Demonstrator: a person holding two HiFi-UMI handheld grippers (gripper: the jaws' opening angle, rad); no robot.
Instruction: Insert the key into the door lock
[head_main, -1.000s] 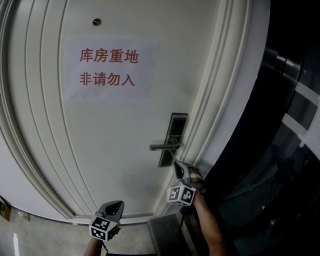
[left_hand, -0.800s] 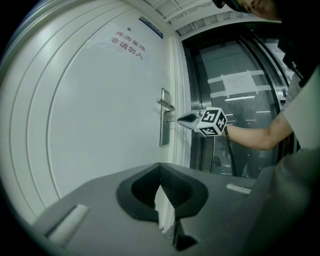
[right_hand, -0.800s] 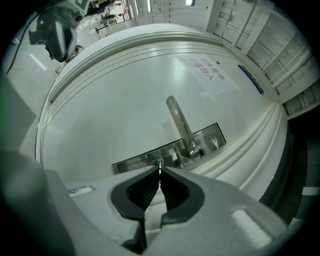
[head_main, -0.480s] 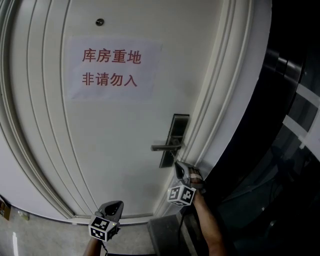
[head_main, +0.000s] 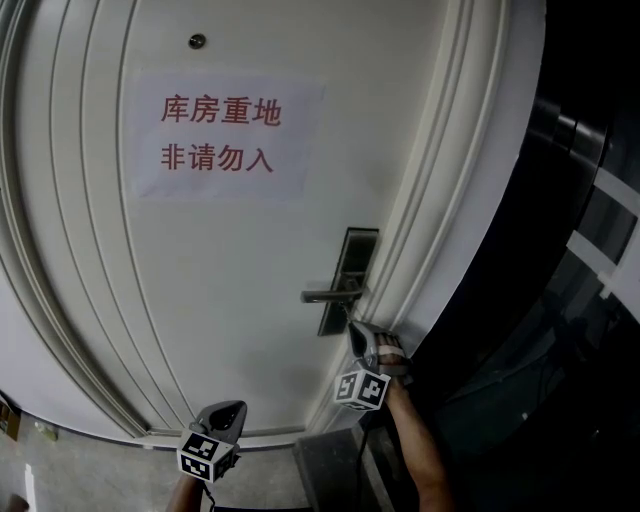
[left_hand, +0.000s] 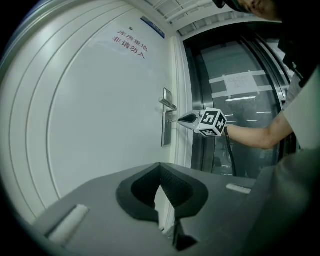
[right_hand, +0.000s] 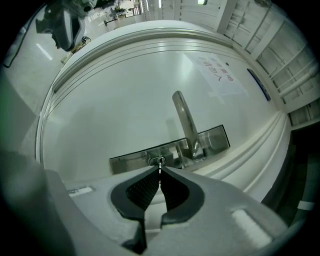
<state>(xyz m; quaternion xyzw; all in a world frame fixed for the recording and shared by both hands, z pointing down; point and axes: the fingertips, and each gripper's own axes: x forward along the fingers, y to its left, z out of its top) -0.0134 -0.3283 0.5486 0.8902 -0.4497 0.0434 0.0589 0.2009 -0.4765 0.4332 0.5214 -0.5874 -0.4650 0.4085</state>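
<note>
White door (head_main: 230, 280) panelling fills the background, and a paper notice (head_main: 225, 135) in red print is taped high on it. At lower left the left gripper (left_hand: 160, 167) is held well away from the lock with its fingers (left_hand: 145, 187) brought together on nothing, presumably because one hand is enough for this step. Further right, a metal lock plate (head_main: 346, 280) is fixed near the door's edge, with a lever handle (head_main: 328, 294) above the keyhole (right_hand: 158, 161). The key (right_hand: 160, 169) is pinched between the tightly narrowed fingers of the right gripper (right_hand: 160, 172), which is held level and square to the plate so that the blade is lined up with the slot. The tip is seen at the keyhole, though its depth cannot be judged. Dark glass (head_main: 580, 250) is seen at far right.
</note>
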